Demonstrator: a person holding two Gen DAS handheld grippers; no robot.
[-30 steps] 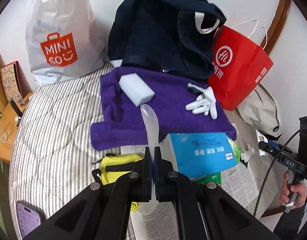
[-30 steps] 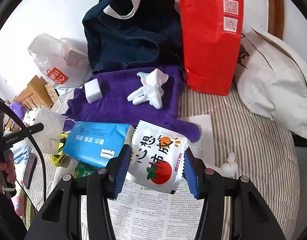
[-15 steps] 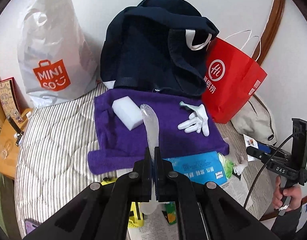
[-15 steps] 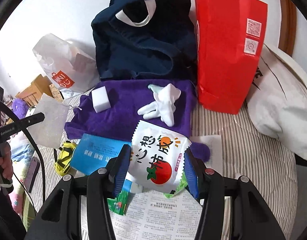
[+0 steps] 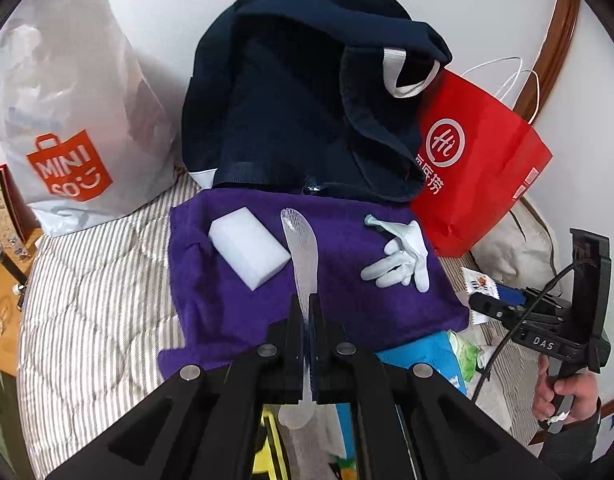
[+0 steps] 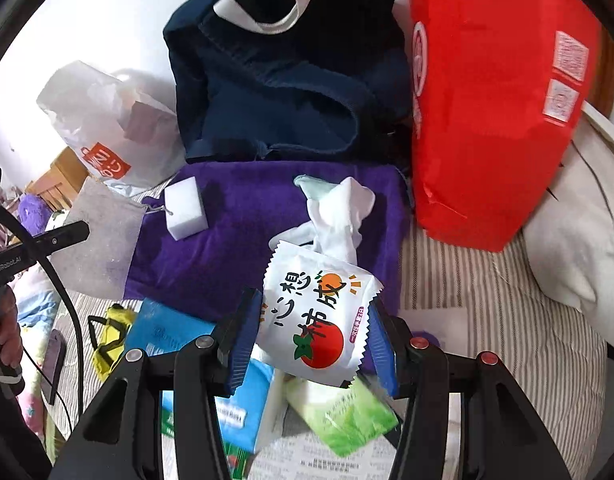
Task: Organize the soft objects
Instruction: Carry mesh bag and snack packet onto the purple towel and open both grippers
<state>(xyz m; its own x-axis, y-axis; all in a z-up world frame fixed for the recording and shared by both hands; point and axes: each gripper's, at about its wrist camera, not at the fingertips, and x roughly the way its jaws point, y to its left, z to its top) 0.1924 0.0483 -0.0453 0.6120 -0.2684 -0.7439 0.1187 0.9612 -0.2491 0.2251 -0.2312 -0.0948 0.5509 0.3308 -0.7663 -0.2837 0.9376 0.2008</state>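
Red paper bag (image 5: 479, 168) beside navy bag (image 5: 307, 108); phone (image 6: 53, 360) on bed.

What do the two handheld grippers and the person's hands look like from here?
Both grippers are black plastic with round silver rivets on the arms. The left gripper has thin black fingers; the right gripper has ribbed blue pads and red rivets. Each trails a black cable. White lettering marks the handles. The right hand emerges from a dark sleeve.

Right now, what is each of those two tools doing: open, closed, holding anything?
Left tool: closed on a thin translucent mesh pouch.
Right tool: closed on a white snack packet printed with a tomato.
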